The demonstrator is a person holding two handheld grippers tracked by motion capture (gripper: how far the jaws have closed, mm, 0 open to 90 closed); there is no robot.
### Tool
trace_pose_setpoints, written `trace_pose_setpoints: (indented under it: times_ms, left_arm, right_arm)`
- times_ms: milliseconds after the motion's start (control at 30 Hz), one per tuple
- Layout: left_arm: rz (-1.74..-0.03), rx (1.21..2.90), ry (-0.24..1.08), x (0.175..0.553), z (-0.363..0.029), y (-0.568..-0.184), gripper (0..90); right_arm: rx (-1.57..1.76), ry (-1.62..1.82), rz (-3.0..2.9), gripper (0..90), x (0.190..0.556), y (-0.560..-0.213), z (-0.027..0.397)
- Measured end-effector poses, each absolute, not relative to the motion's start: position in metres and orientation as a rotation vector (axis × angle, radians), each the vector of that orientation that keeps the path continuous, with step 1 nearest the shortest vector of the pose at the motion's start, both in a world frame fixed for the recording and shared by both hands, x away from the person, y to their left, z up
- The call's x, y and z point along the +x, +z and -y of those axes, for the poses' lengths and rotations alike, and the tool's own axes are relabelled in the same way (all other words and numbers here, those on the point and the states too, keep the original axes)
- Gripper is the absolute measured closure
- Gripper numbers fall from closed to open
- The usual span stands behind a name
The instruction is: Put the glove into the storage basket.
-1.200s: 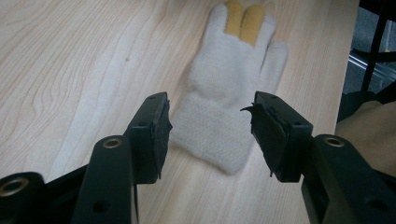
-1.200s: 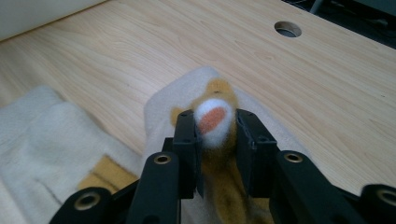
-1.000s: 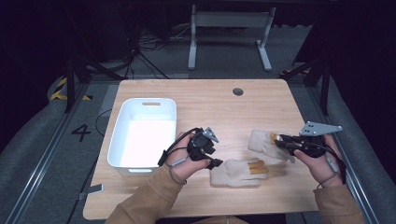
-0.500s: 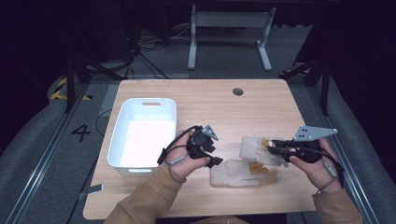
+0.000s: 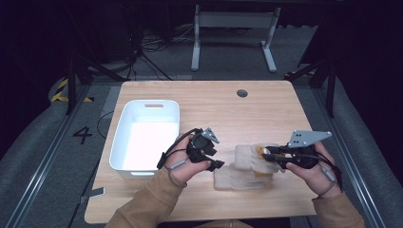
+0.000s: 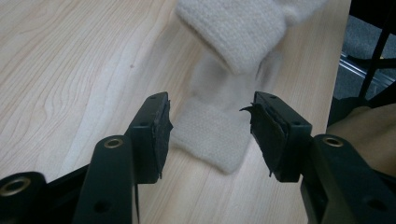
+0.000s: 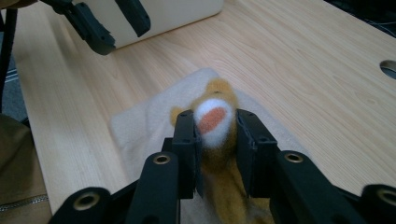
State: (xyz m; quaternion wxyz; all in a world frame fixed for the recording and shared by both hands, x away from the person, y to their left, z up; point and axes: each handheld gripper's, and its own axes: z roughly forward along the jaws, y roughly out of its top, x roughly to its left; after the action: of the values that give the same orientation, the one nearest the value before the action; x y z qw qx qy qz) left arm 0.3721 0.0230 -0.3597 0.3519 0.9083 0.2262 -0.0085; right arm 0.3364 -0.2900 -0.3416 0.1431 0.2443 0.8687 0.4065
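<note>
Two cream knitted socks with yellow-orange ends lie near the table's front edge. My right gripper (image 5: 267,155) (image 7: 215,128) is shut on the orange and white end (image 7: 212,119) of one sock (image 5: 248,156), holding it over the other sock (image 5: 236,179) (image 7: 149,123), which lies flat. My left gripper (image 5: 215,164) (image 6: 210,119) is open just left of the socks, its jaws either side of the flat sock's ribbed cuff (image 6: 210,137) without touching it. The held sock's cuff (image 6: 238,25) hangs beyond. The left gripper (image 7: 107,21) also appears far off in the right gripper view.
A white rectangular bin (image 5: 145,135) (image 7: 177,14) stands left of my left hand, nothing visible inside. A round cable hole (image 5: 242,93) sits at the back of the wooden table (image 5: 209,107). The table's front edge runs close under both forearms.
My right gripper has carried its sock leftward and nearer the front edge, over the flat sock. The left gripper has barely moved and stays open.
</note>
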Motion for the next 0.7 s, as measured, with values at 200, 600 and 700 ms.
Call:
trace_pose_setpoints:
  times_ms: [200, 600, 700]
  left_arm:
    - [-0.604, 2.348, -0.016, 0.370, -0.028, -0.360, 48.3]
    - [-0.613, 2.346, -0.004, 0.368, -0.032, -0.360, 48.2]
    - [-0.612, 2.345, -0.003, 0.368, -0.031, -0.360, 48.2]
  right_arm:
    - [0.660, 1.167, -2.543, 70.5, 0.335, -0.342, 0.277]
    - [0.613, 1.129, -2.651, 70.4, 0.339, -0.359, 0.251]
    - [0.611, 1.130, -2.665, 70.4, 0.339, -0.364, 0.245]
